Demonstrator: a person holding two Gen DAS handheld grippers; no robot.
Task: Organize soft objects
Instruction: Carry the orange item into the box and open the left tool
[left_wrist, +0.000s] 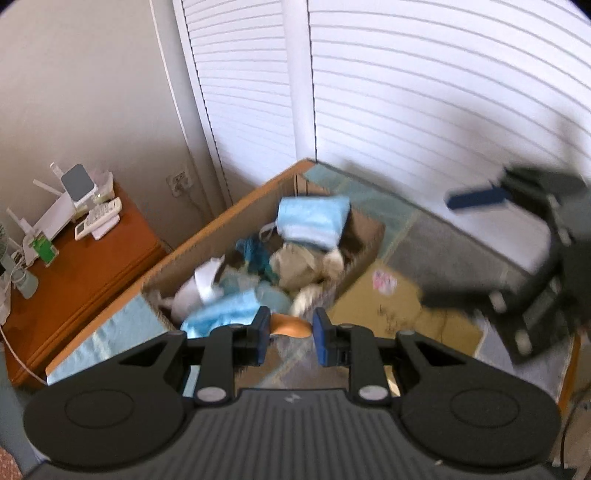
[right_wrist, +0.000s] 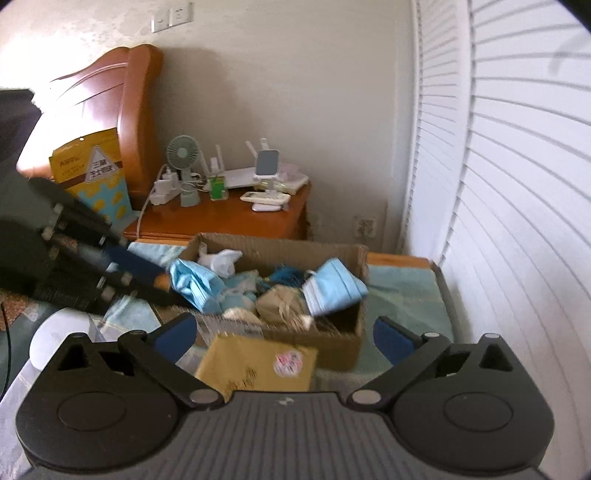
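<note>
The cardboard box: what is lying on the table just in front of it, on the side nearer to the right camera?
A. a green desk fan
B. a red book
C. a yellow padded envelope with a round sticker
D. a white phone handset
C: the yellow padded envelope with its round sticker lies flat before the cardboard box.

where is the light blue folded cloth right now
In the right wrist view, the light blue folded cloth leans in the right end of the cardboard box, beside the beige bundle.

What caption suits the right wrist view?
Open right tongs face a cardboard box of soft items on the bed.
</note>
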